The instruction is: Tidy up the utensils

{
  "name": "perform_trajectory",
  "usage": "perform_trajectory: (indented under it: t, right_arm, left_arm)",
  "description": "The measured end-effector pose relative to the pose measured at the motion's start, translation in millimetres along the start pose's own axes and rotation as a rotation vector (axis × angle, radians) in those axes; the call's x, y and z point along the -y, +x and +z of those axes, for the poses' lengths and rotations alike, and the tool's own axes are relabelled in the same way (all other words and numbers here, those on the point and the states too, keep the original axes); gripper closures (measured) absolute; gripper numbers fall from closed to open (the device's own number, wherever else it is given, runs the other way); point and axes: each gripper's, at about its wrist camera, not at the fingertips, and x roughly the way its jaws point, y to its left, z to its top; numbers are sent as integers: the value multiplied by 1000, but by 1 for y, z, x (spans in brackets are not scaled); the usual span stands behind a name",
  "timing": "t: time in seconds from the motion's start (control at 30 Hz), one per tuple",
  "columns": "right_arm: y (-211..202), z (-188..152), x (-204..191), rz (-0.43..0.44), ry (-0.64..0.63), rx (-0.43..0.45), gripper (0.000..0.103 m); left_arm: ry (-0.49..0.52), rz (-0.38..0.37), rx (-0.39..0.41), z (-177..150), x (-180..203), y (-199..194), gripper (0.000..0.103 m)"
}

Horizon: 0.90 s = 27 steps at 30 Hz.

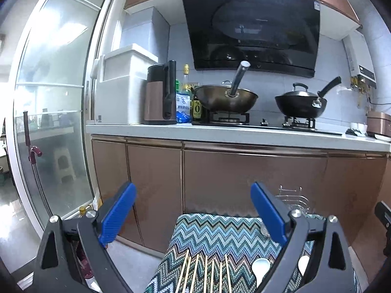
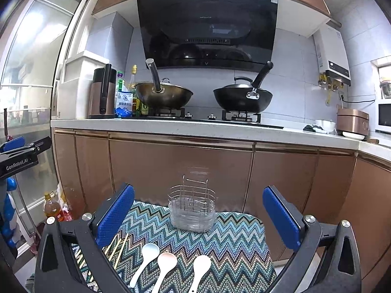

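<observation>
looking past your grippers, the biggest thing is the kitchen counter (image 2: 171, 124) with the copper cabinets (image 2: 180, 168) under it, a brass wok (image 2: 163, 95) and a black wok (image 2: 242, 97) sitting on the stove below the range hood (image 2: 207, 29). closer to you there's the zigzag cloth (image 2: 220, 239) covering a small table. at its far edge stands the wire utensil holder (image 2: 191, 207), upright, nothing in it that i can see. nearer you, three white spoons (image 2: 166, 266) lie side by side on the cloth, bowls pointing away from you. left of them the bamboo chopsticks (image 1: 205, 276) are laid out in a loose row, roughly parallel, well apart from the holder. your left gripper (image 1: 193, 217) hangs above the chopsticks with its blue pads spread wide, gripping nothing. your right gripper (image 2: 198, 217) is just as wide apart, above the spoons, also carrying nothing.
</observation>
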Motion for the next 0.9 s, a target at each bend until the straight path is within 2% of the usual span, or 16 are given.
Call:
perform_trajectory:
  t: [0.2, 0.43, 0.67, 0.77, 0.9]
  right_arm:
    - [16, -3, 1, 21, -5, -32, 0]
    - [35, -4, 0, 36, -4, -49, 0]
    - [50, -5, 7, 91, -21, -69, 0]
    - [65, -13, 16, 182, -6, -129, 1]
    - [91, -33, 25, 272, 31, -241, 13]
  left_arm:
    - [-3, 18, 4, -2, -1, 15, 8]
    - [12, -3, -16, -2, 5, 32, 8]
    - [-17, -39, -96, 2, -3, 59, 8]
    - [-19, -75, -157, -2, -8, 75, 8]
    - [7, -118, -284, -19, -15, 101, 8]
